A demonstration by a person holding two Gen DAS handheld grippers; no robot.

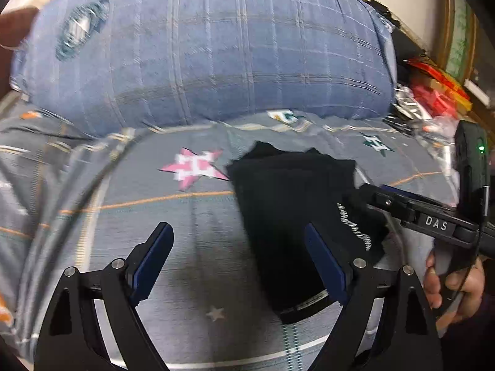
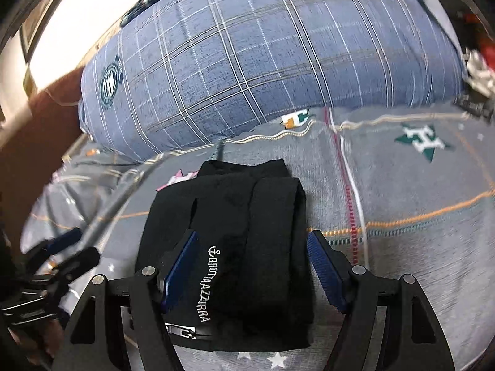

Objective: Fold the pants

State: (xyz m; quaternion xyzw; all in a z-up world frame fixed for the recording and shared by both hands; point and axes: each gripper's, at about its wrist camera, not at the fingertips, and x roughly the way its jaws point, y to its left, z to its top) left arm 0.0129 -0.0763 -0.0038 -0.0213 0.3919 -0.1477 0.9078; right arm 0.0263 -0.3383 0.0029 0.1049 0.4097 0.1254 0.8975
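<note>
The black pants (image 2: 247,247) lie folded into a compact bundle on the grey bedspread (image 2: 417,185), white lettering along one edge. My right gripper (image 2: 252,266) is open, its blue pads astride the bundle, just above it. In the left wrist view the pants (image 1: 294,216) lie right of centre. My left gripper (image 1: 238,259) is open and empty, over the bedspread (image 1: 185,247) at the bundle's left edge. The right gripper (image 1: 365,194) reaches in from the right, its tips at the pants.
A large blue plaid pillow (image 2: 263,61) lies behind the pants, also in the left wrist view (image 1: 216,55). Red and silver clutter (image 1: 430,99) sits at the bed's far right. A grey cable (image 2: 117,204) runs across the bedspread on the left.
</note>
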